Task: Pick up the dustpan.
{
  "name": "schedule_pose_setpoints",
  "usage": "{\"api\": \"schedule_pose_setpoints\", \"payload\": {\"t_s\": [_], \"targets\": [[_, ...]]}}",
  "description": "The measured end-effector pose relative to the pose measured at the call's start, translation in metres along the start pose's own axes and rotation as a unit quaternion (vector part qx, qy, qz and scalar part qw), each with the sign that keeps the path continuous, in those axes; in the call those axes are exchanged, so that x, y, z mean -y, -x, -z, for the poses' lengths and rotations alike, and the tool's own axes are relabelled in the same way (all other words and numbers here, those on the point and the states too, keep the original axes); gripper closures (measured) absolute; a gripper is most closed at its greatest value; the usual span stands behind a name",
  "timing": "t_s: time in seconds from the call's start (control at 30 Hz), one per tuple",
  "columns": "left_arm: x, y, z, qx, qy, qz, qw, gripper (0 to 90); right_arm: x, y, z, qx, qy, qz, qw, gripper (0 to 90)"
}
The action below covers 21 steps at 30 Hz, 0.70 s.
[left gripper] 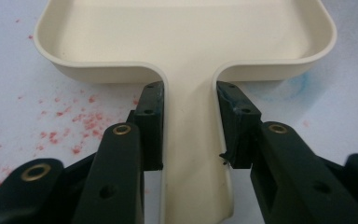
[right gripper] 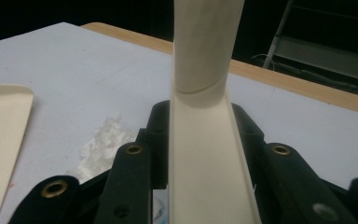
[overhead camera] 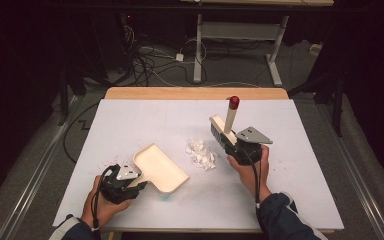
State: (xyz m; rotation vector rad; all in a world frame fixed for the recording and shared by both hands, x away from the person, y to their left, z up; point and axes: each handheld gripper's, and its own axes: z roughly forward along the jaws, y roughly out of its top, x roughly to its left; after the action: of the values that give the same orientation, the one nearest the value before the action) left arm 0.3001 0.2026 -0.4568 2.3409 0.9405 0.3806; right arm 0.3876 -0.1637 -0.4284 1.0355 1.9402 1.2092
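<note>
Left claw, high view: the left gripper (overhead camera: 139, 185) sits at the near left of the table, in the person's left hand (overhead camera: 105, 207), its jaws clamped on the handle of the dustpan (overhead camera: 161, 167).
Right claw, high view: the right gripper (overhead camera: 230, 140) is right of centre, in the right hand (overhead camera: 252, 172), its jaws clamped on the brush (overhead camera: 227, 122).
Dustpan, high view: cream, flat on the white table (overhead camera: 130, 120), handle toward the near left, open mouth toward the far right.
Brush, high view: handle stands up and leans slightly, with a red tip (overhead camera: 234, 102) at the far end; the bristle head is just left of the gripper, above the table.
Paper, high view: a crumpled white paper scrap (overhead camera: 201, 152) lies between dustpan and brush, near both, touching neither.
Left claw, left gripper view: the left gripper (left gripper: 189, 123) has a pad pressed on each side of the narrow dustpan (left gripper: 186, 32) handle.
Table, left gripper view: red specks (left gripper: 70, 121) dot the table left of the handle; a faint blue smear (left gripper: 300, 84) shows at the right.
Right claw, right gripper view: the right gripper (right gripper: 200, 140) holds the cream brush (right gripper: 205, 56) handle tight between both jaws; the handle runs straight up.
Surroundings, right gripper view: the paper scrap (right gripper: 105, 142) lies left of the jaws, and an edge of the dustpan (right gripper: 2, 135) shows at the far left.
</note>
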Motion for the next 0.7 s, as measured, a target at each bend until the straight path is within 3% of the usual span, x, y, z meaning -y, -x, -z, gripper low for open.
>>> {"api": "schedule_pose_setpoints", "payload": {"t_s": [0.17, 0.7], "targets": [[-0.003, -0.001, -0.002, 0.011, -0.002, -0.004, 0.9999, 63.8, 0.0, 0.01, -0.001, 0.002, -0.015, 0.011, 0.9998, 67.5], [-0.009, -0.002, -0.007, 0.033, -0.006, -0.011, 0.9994, 63.8, 0.003, 0.028, -0.007, -0.027, -0.006, 0.024, 0.9993, 67.5]]}}
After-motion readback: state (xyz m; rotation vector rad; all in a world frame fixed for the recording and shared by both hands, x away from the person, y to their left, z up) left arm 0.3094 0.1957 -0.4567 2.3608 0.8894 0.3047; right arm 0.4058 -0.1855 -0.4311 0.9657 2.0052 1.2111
